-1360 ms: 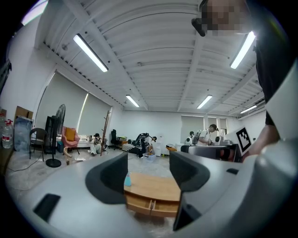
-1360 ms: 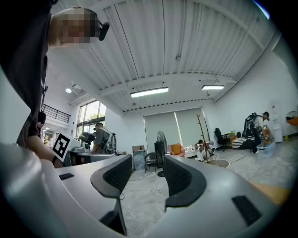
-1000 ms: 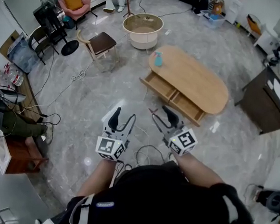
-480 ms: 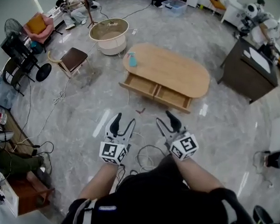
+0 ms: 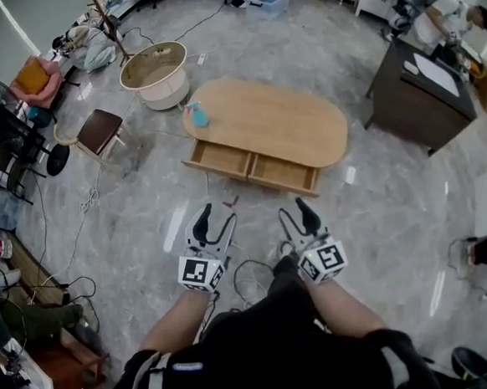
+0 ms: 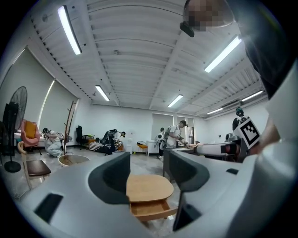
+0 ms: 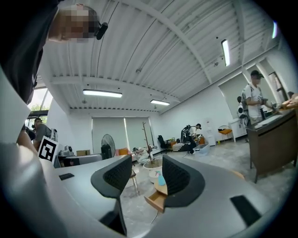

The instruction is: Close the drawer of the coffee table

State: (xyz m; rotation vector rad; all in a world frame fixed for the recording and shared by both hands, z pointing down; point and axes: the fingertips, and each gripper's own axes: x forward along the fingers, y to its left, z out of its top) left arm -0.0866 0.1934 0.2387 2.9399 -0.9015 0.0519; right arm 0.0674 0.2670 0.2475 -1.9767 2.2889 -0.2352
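The oval wooden coffee table (image 5: pixel 271 116) stands on the grey floor ahead of me. Its wide drawer (image 5: pixel 252 167) is pulled out toward me, and its two compartments look empty. Both grippers hang well short of it, over the floor. My left gripper (image 5: pixel 214 222) is open with nothing in it, and so is my right gripper (image 5: pixel 294 218). In the left gripper view, the table (image 6: pixel 150 186) and drawer (image 6: pixel 152 208) show between the spread jaws of the left gripper (image 6: pixel 146 179). The right gripper (image 7: pixel 145 179) frames one corner of the drawer (image 7: pixel 156 200).
A blue spray bottle (image 5: pixel 197 115) stands on the table's left end. A round white tub (image 5: pixel 155 74) and a small chair (image 5: pixel 98 131) sit to the left. A dark desk (image 5: pixel 419 90) is at the far right, with a person beside it. Cables (image 5: pixel 252 276) lie on the floor by my grippers.
The view has swung round, so the table now lies straight ahead with the drawer front facing me. Both grippers stay open and keep their place in front of me.
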